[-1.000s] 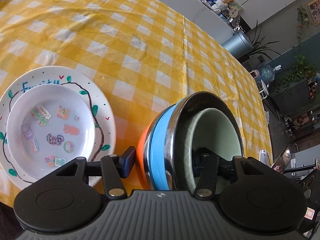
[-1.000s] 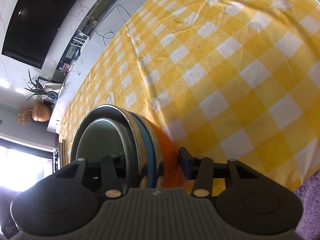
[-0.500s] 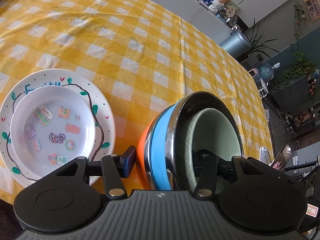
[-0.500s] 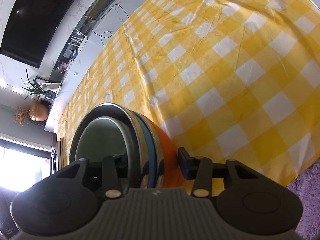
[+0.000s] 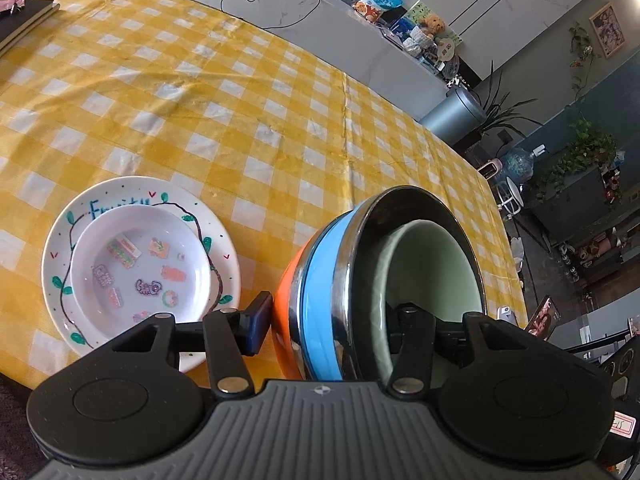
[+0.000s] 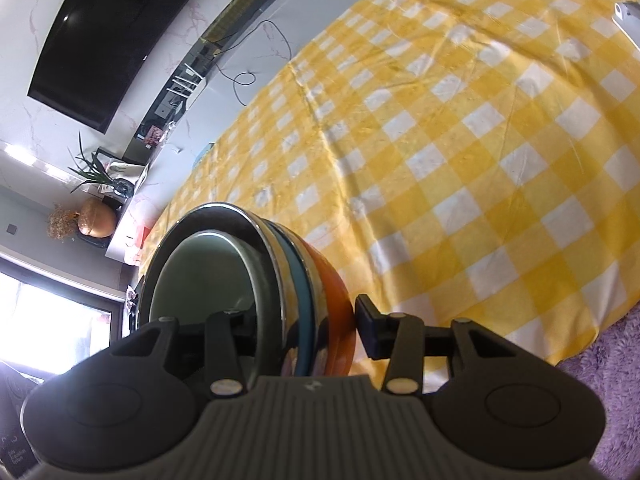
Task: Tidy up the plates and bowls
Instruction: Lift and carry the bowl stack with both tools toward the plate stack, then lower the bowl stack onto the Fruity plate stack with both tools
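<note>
Now both tools [image 5: 332, 326] [image 6: 302, 326] have lifted the nested bowls [image 5: 384, 280] higher above the table [image 5: 240, 112].

Yellow checked tablecloth [image 5: 248, 112] — wall television [image 6: 108, 36]

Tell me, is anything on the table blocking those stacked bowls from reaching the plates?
Nothing visible does. The nested bowls, gripped on opposite sides by the left gripper and right gripper, sit just beside the stacked plates. Only bare yellow checked tablecloth shows in the short gap between them.
</note>
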Demonstrator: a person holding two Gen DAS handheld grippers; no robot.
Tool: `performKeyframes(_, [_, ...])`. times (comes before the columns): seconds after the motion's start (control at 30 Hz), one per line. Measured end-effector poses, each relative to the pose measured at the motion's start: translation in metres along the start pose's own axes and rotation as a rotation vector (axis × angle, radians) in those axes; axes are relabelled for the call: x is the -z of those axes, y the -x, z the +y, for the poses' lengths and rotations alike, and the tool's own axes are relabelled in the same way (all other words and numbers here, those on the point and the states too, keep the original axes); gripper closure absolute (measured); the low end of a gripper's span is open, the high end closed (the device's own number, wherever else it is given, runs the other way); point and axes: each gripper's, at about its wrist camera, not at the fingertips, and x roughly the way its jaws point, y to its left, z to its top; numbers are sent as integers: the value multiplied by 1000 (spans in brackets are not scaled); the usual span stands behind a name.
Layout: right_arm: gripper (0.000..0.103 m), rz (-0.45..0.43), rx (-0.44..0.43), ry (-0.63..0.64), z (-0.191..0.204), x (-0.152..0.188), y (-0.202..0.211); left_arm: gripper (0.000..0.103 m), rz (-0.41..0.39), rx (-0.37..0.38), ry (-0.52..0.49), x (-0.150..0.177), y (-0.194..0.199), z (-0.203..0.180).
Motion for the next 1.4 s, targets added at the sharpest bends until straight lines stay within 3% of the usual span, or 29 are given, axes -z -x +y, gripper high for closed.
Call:
performKeyframes(0.4, [60, 52, -39, 95, 53, 23, -20, 46, -60, -36, 92, -13, 42, 47])
performKeyframes(0.7, [60, 107, -49, 149, 86, 36, -53, 46, -86, -59, 165, -23, 50, 85])
performKeyframes(1.4, [60, 173, -13, 165, 91, 33, -100, 46, -53, -88, 218, -32, 28, 116])
